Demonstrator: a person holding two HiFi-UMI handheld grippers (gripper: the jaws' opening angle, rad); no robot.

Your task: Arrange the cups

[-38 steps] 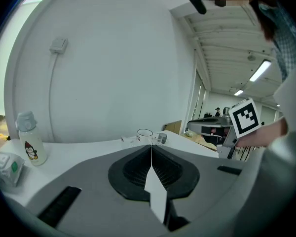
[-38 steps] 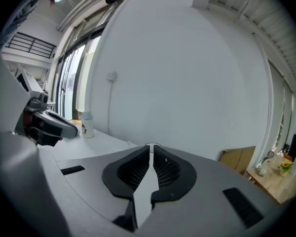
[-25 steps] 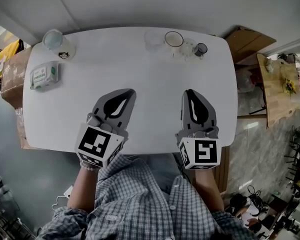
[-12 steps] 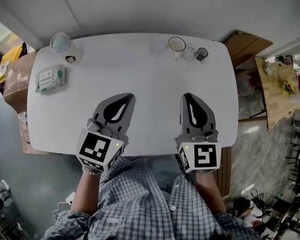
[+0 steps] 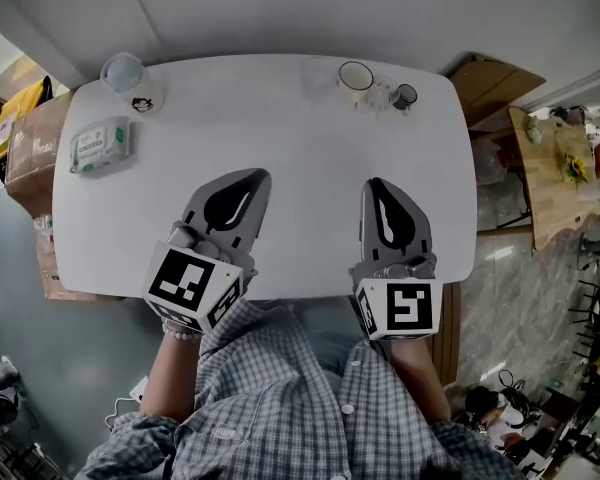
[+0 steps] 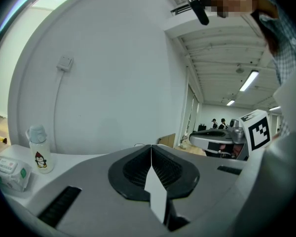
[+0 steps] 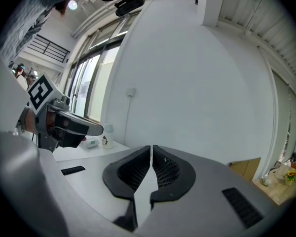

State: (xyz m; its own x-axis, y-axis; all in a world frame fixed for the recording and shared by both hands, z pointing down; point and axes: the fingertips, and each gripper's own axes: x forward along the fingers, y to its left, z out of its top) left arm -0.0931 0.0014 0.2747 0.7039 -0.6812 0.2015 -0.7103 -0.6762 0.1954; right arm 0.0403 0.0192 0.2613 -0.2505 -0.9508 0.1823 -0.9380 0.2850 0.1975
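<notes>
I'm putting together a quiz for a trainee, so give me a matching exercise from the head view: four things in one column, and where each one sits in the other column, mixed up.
Things:
1. bottle
2. wipes pack
3. white mug
4. cardboard box

Places:
A. at the far edge of the table, right of centre
B. off the table, beyond its far right corner
C. on the table's far left corner
D. by the table's left edge, a little nearer the person than the corner

Pairs: 1-C, 2-D, 3-A, 4-B
</notes>
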